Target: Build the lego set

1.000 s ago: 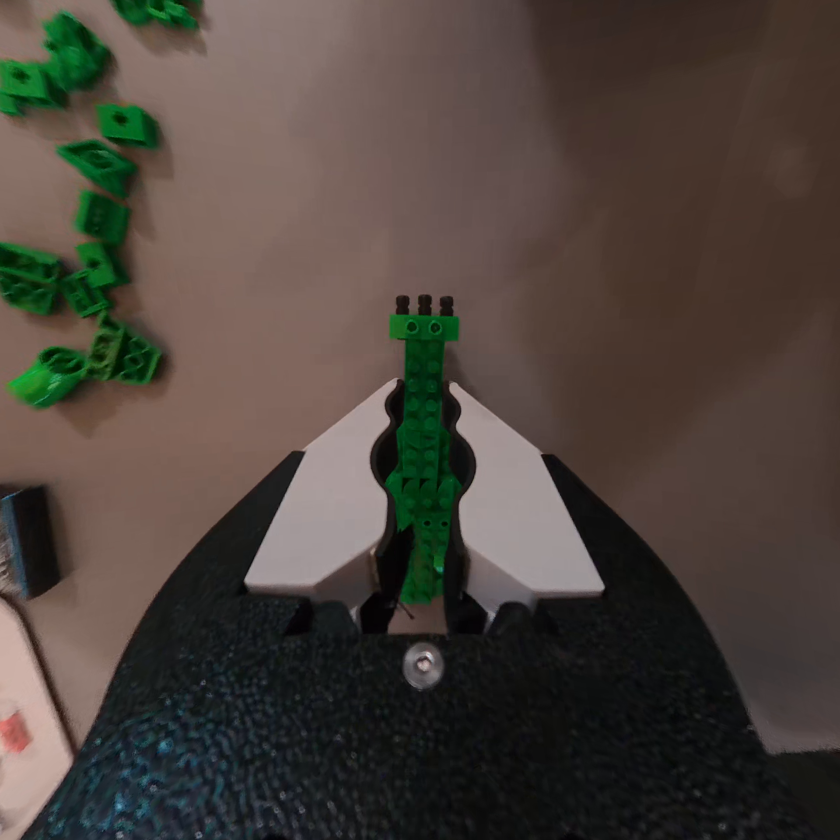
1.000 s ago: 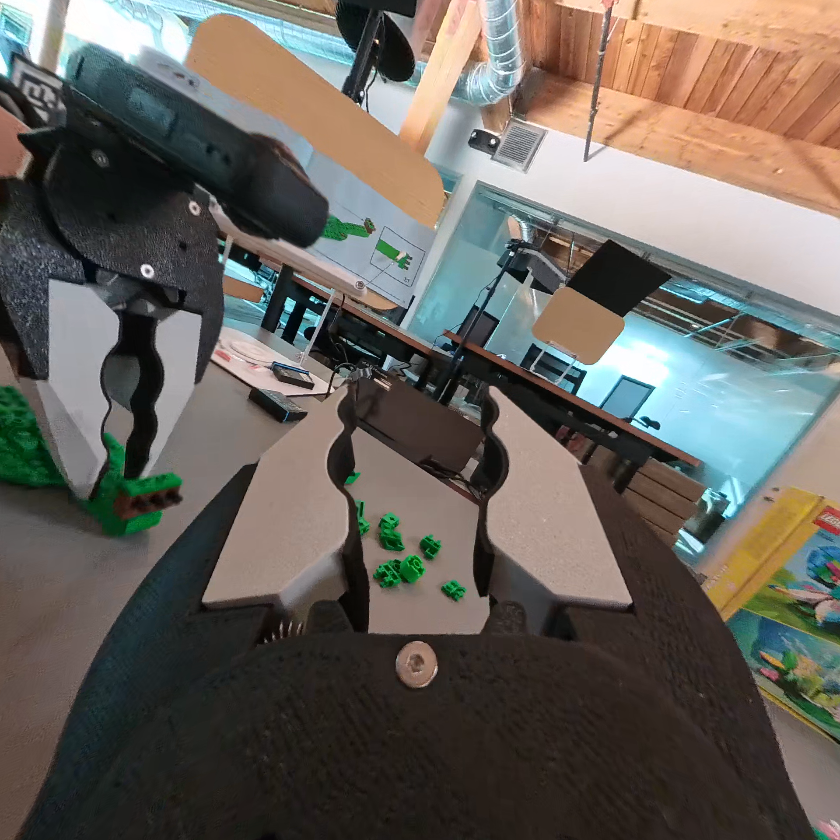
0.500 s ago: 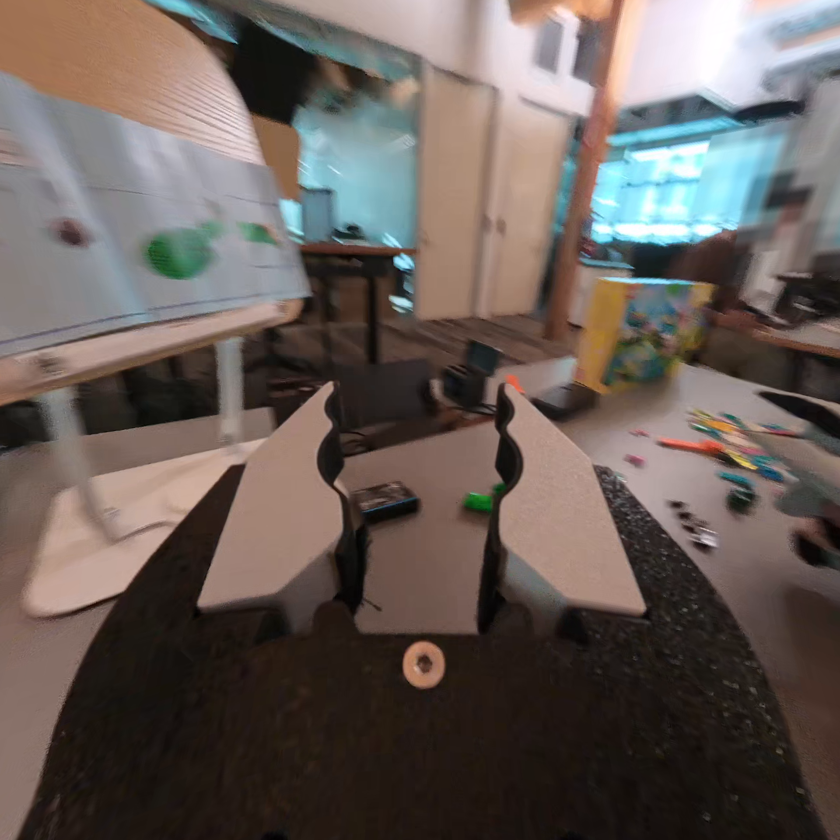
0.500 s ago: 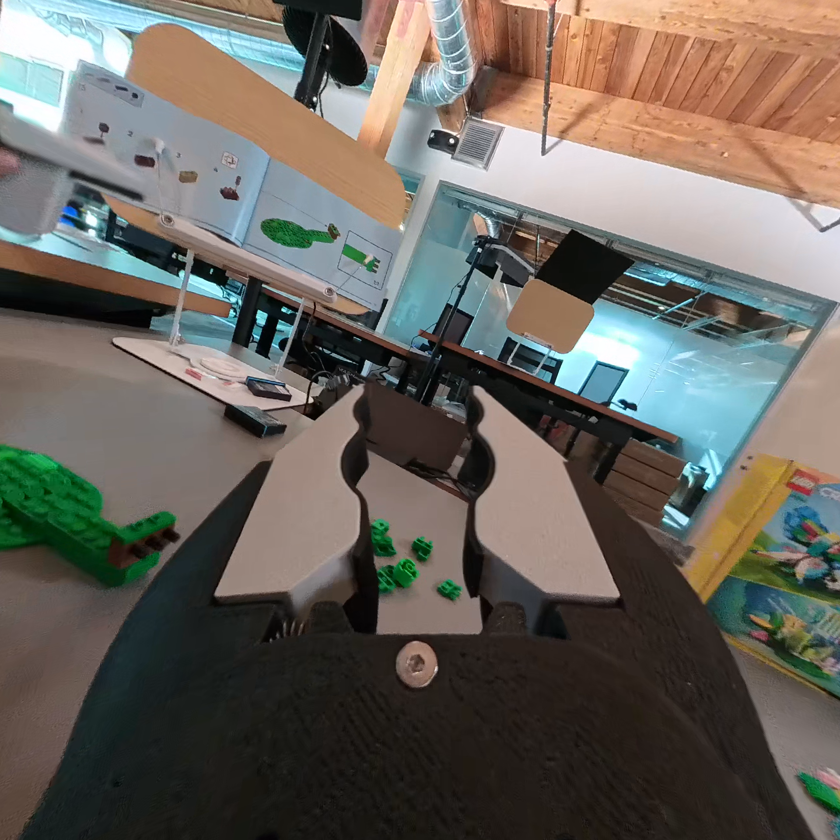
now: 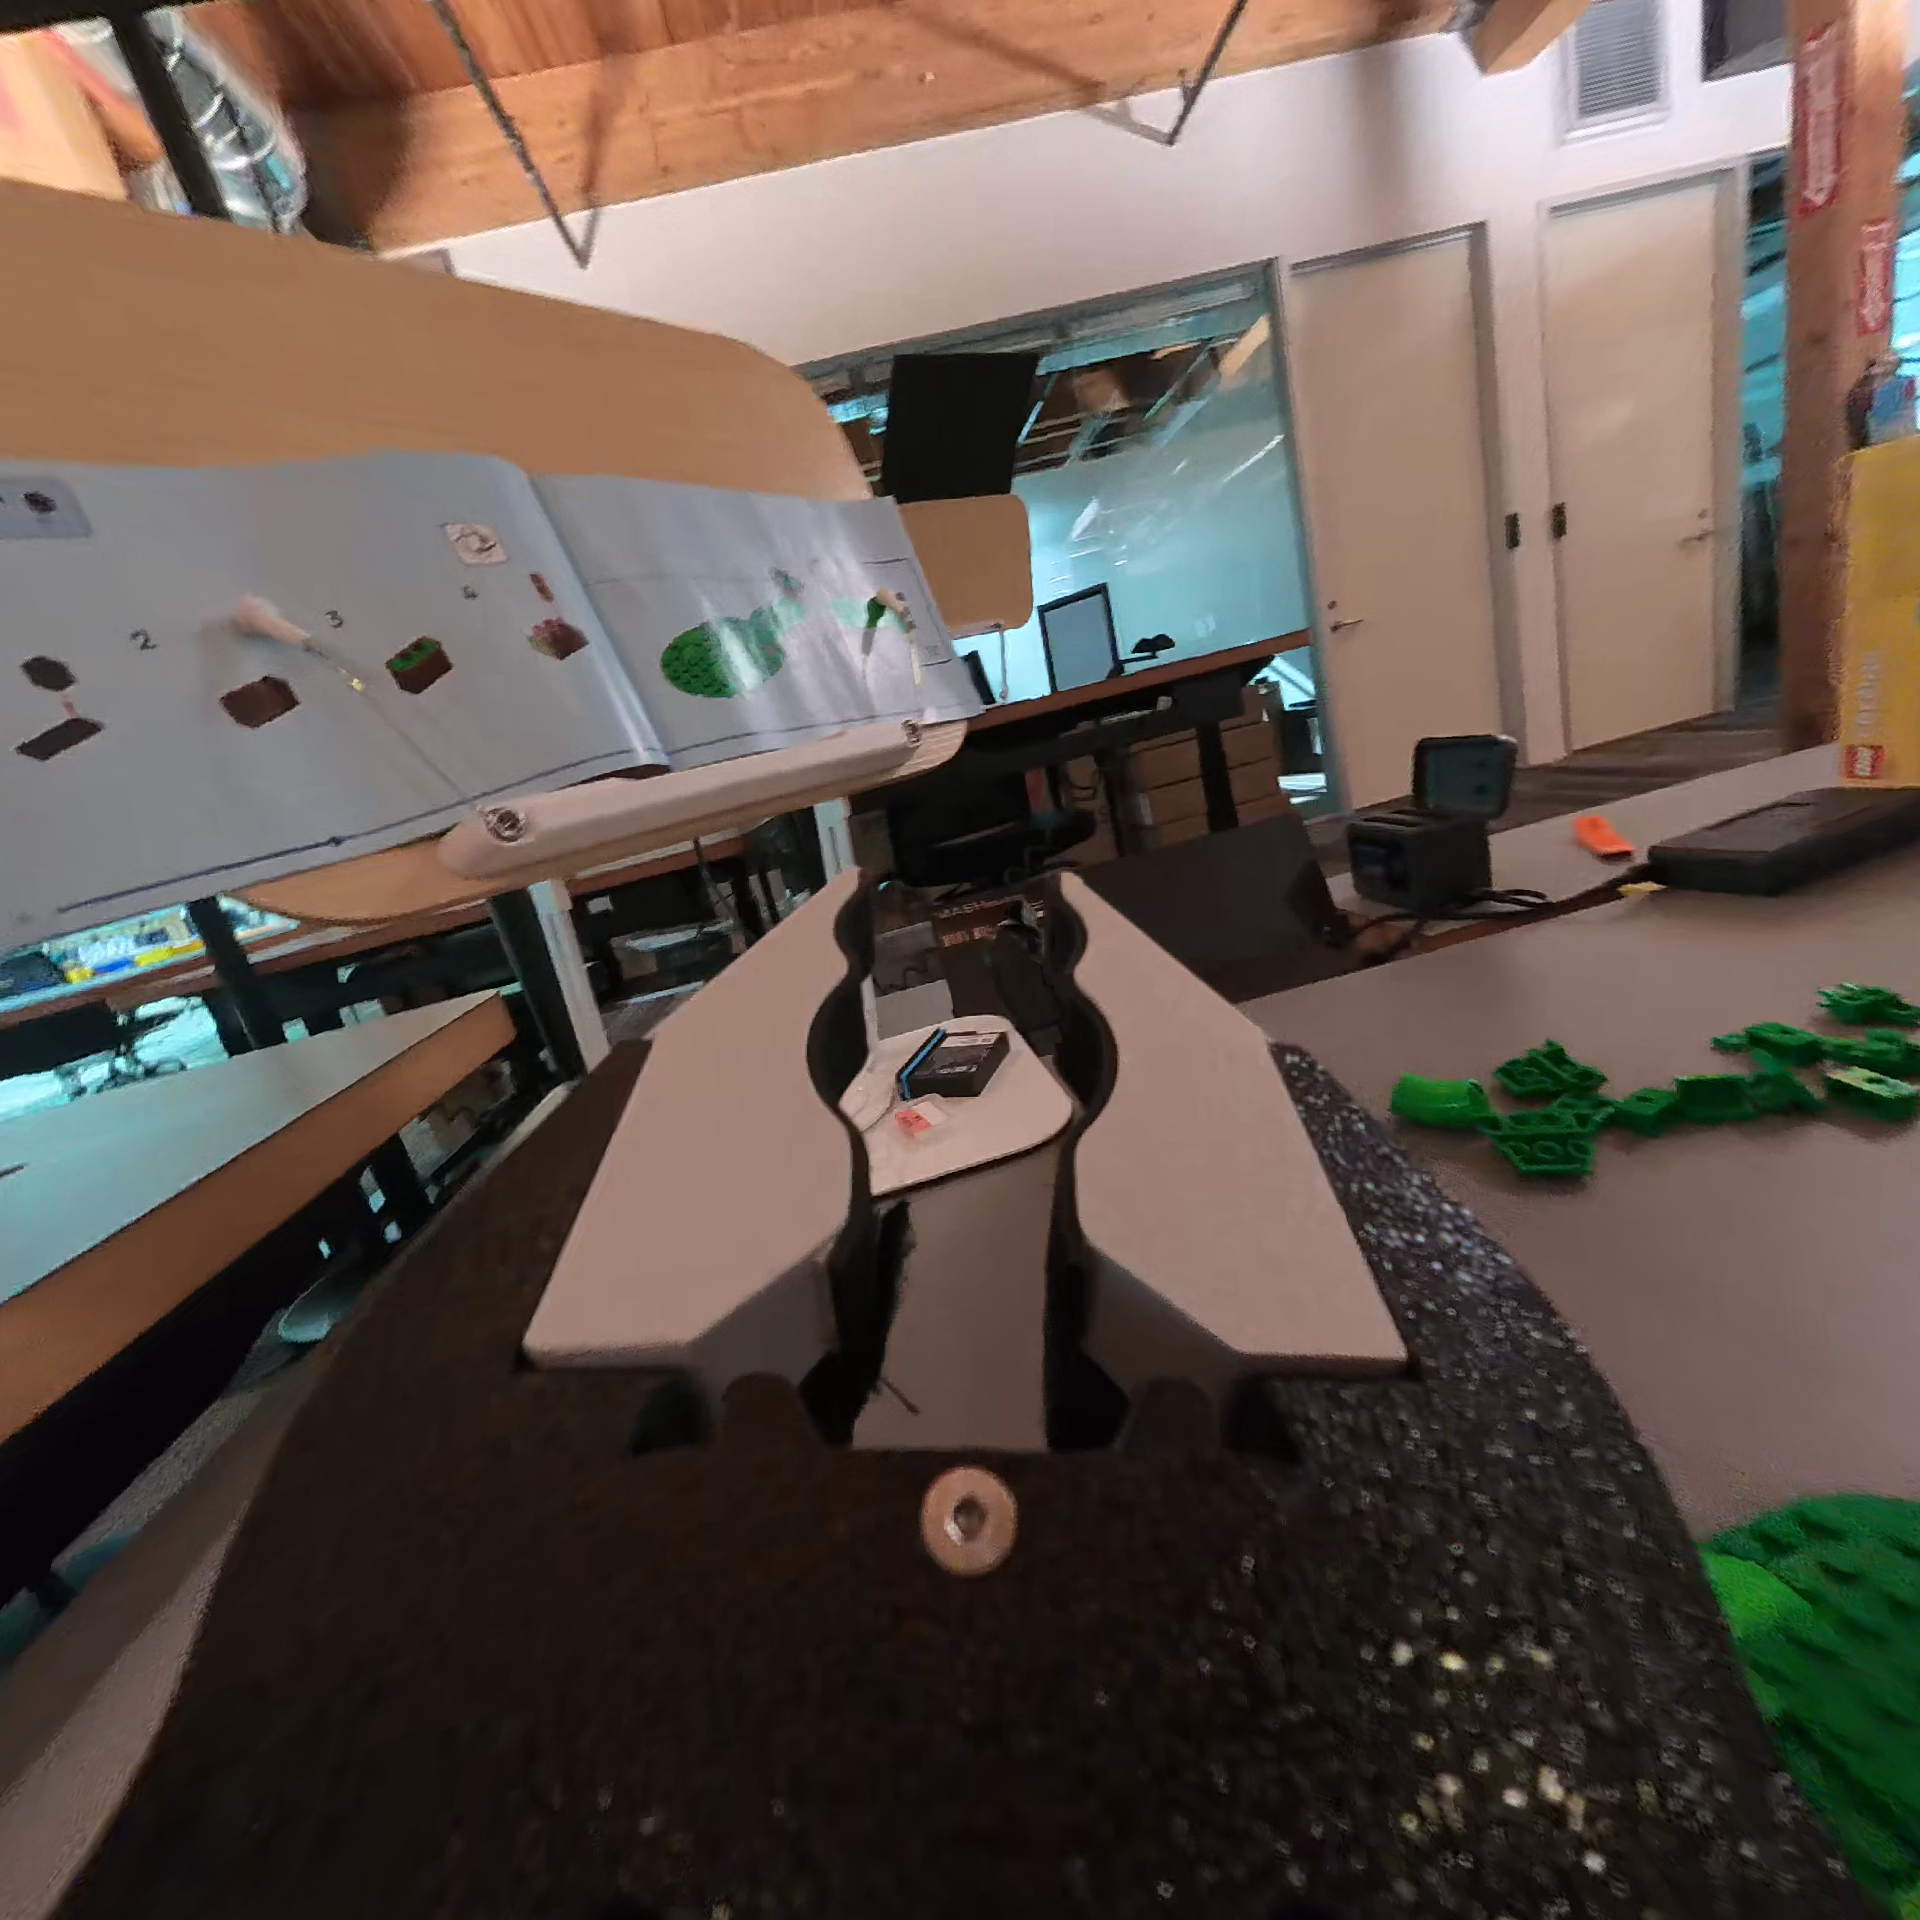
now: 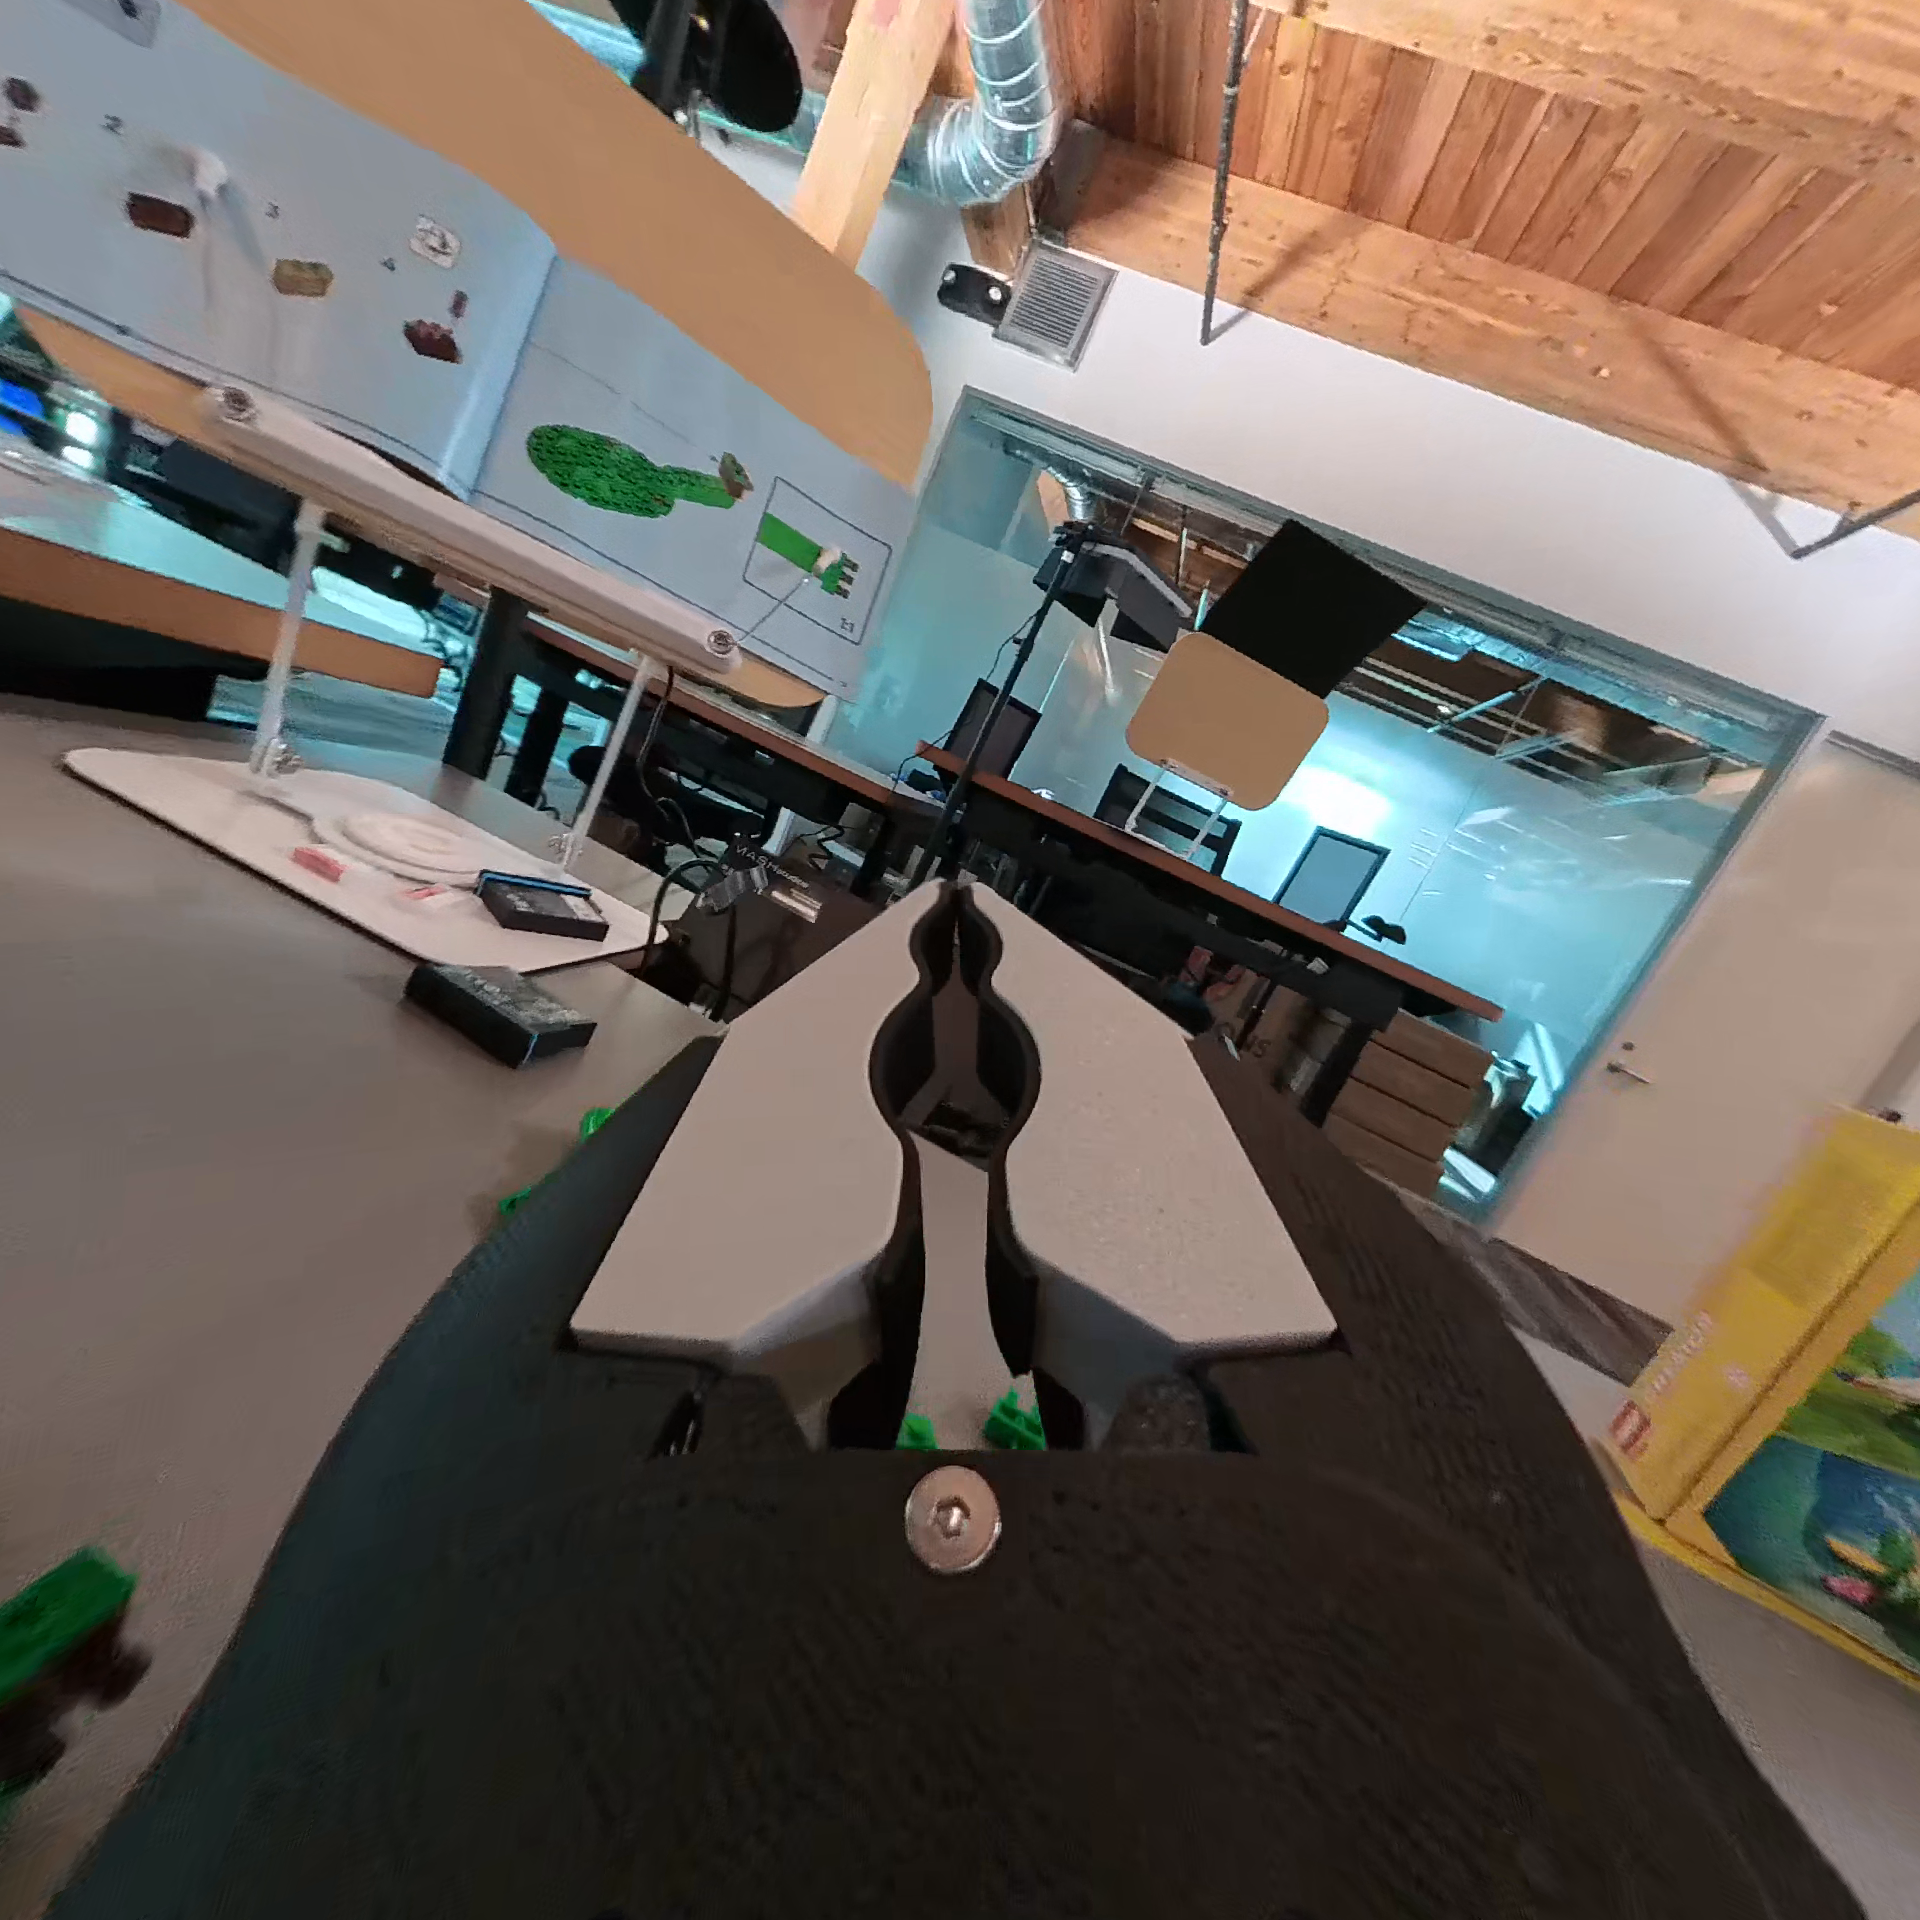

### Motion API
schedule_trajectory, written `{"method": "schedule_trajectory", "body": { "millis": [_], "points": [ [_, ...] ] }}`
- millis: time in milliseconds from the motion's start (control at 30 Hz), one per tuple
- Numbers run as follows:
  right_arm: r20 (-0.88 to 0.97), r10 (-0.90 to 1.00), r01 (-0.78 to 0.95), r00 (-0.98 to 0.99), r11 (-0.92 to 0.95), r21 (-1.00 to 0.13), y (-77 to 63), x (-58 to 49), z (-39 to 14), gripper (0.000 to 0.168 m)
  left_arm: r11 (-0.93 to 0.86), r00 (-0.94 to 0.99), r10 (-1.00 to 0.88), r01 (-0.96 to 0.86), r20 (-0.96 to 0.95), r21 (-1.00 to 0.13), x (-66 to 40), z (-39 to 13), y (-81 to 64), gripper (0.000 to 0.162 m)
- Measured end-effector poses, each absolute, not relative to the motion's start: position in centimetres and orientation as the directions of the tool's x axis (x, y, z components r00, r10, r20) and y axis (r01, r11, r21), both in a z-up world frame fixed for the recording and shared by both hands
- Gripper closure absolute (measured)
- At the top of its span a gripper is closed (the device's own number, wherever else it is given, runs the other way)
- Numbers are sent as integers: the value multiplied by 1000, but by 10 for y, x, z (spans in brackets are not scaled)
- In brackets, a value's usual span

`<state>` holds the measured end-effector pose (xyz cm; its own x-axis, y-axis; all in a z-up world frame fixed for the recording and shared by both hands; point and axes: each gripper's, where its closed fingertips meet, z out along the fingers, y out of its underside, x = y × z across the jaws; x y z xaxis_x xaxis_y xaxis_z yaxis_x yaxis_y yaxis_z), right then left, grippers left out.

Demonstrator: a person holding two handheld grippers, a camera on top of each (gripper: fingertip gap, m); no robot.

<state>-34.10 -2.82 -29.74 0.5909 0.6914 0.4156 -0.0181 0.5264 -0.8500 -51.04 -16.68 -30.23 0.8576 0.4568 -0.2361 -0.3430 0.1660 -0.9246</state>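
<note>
My left gripper [image 5: 961, 904] is open and empty, raised above the table and pointing toward the instruction booklet [image 5: 416, 665] on its stand. The green lego build [image 5: 1829, 1662] lies on the table at the lower right of the left wrist view, blurred. Its narrow end with dark brown claws [image 6: 62, 1652] shows at the lower left of the right wrist view. Loose green pieces [image 5: 1662, 1091] lie on the table to the right. My right gripper [image 6: 956, 899] is shut with its fingertips touching and nothing between them. A few green pieces [image 6: 1013, 1423] peek from under it.
The booklet stand's white base [image 6: 343, 831] sits on the grey table [image 6: 208, 1143], with a small black box [image 6: 540, 902] on it and another black box [image 6: 499, 1013] beside it. A yellow lego box [image 6: 1787, 1403] stands at right. A black charger case [image 5: 1423, 842] sits behind. Across from one pair of fingers to the other is roughly 20 cm. The green lego build [image 5: 1829, 1662] is about 15 cm from my left fingertips.
My left gripper let go of the green build, opened, and swung up from the table toward the booklet. My right gripper went from open to shut and moved right, away from the build.
</note>
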Motion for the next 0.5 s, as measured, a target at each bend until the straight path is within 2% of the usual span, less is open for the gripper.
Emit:
{"method": "schedule_trajectory", "body": {
  "millis": [200, 300, 433, 500],
  "points": [
    [414, 709, -16, 571, 514, -858, -26, -349, -304, 168, 230, 867, 490, -232, -94, -945, -533, -301, -174, 137],
    [396, 730, -42, 557, 501, -864, -26, -348, -304, 168, 249, 871, 484, -229, -84, -941, -536, -299, -177, 134],
    [393, 749, -67, 533, 500, -863, -30, -350, -303, 168, 189, 789, 600, -301, -133, -935, -570, -298, -188, 134],
    [423, 754, -74, 503, 525, -848, -39, -352, -303, 168, 189, 747, 658, -280, -90, -941, -594, -299, -197, 135]
  ]
}}
